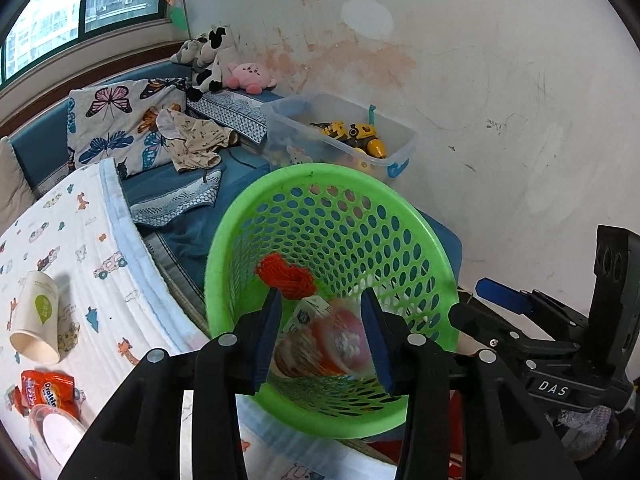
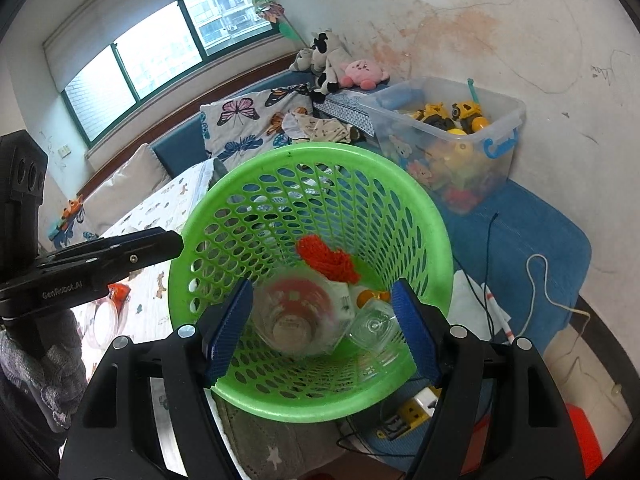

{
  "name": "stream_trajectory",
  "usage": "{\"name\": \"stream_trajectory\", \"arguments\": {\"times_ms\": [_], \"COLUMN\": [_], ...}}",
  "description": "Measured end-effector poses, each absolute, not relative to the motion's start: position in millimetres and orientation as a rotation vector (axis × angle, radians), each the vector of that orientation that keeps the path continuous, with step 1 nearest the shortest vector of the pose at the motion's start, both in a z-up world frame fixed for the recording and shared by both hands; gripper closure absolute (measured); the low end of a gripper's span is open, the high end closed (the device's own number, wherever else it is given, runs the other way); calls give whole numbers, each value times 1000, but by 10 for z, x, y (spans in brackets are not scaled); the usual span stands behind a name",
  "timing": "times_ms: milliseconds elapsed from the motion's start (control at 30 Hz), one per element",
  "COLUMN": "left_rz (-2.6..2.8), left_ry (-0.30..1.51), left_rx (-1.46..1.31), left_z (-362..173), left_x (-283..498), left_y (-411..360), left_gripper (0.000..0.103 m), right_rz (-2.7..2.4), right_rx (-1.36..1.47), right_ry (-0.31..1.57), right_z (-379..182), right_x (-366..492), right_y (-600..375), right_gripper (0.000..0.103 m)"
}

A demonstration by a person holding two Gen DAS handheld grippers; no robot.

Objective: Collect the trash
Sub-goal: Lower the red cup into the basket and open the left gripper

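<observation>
A green perforated basket (image 1: 240, 248) (image 2: 424, 216) stands beside the bed. My left gripper (image 1: 320, 296) is open above its near rim. A blurred clear cup with a red label (image 1: 324, 344) (image 2: 296, 316) lies loose inside the basket, touching neither pad. A red net (image 1: 286, 278) (image 2: 328, 260) and a clear plastic lid (image 2: 374, 326) lie in the basket too. My right gripper (image 2: 323, 284) is open over the basket, nothing pressed between its pads. On the bed sheet lie a tipped paper cup (image 1: 34, 316), a red Ovaltine packet (image 1: 48, 390) and a clear lid (image 1: 56, 432).
A clear bin of toys (image 1: 400, 140) (image 2: 500, 128) stands against the stained wall behind the basket. Plush toys (image 1: 224, 64) and a butterfly blanket (image 1: 116, 120) lie at the bed's head. Cables (image 2: 536, 276) and a yellow power strip (image 2: 412, 410) lie near the blue mat (image 2: 540, 236).
</observation>
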State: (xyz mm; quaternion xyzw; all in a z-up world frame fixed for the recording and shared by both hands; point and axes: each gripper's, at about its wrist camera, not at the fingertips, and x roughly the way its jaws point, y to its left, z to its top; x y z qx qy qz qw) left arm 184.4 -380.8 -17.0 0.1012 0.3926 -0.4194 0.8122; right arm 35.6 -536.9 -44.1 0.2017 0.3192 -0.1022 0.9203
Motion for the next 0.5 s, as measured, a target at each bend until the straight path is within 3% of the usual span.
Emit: {"name": "stream_trajectory", "arguments": {"times_ms": [500], "left_rz": [-853], "left_ry": [826], "left_rx": [174], "left_z": [-131], "left_x": [1861], "left_y": [-3453], "left_gripper": [59], "right_rz": [-180], "right_rx": [387], "right_ry": [661], "right_z": [-375], "right_x": [435], "right_y": [-5185], "right_gripper": [31]}}
